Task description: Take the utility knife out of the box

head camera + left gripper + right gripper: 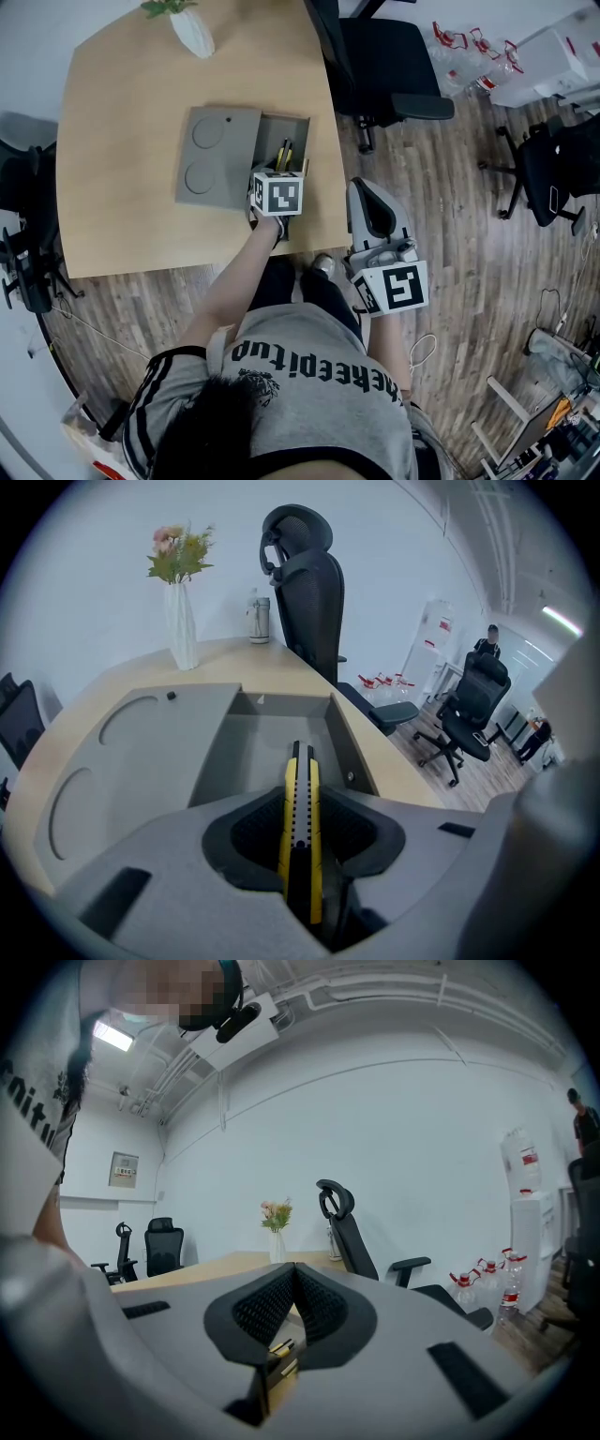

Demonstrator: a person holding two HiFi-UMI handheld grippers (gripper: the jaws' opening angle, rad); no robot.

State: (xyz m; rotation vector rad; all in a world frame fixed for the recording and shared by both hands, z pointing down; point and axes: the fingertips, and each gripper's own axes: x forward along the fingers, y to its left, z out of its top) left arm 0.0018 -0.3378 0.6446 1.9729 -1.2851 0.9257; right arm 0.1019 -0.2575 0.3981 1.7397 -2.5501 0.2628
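Observation:
The open grey box (298,127) sits on the wooden table (122,141), its lid (217,155) lying flat to its left. My left gripper (277,192) reaches steeply down into the box. In the left gripper view the yellow and black utility knife (302,761) lies lengthwise between the pads, and the left gripper (300,801) is shut on it above the box floor (262,747). The knife's far end (283,152) pokes out past the marker cube. My right gripper (367,202) hangs off the table's near edge over the floor, and in its own view the right gripper (295,1274) is shut on nothing.
A white vase with flowers (192,30) stands at the table's far side. A black office chair (375,66) stands just right of the table, and another chair (548,173) farther right. Water bottles (464,47) lie on the wooden floor.

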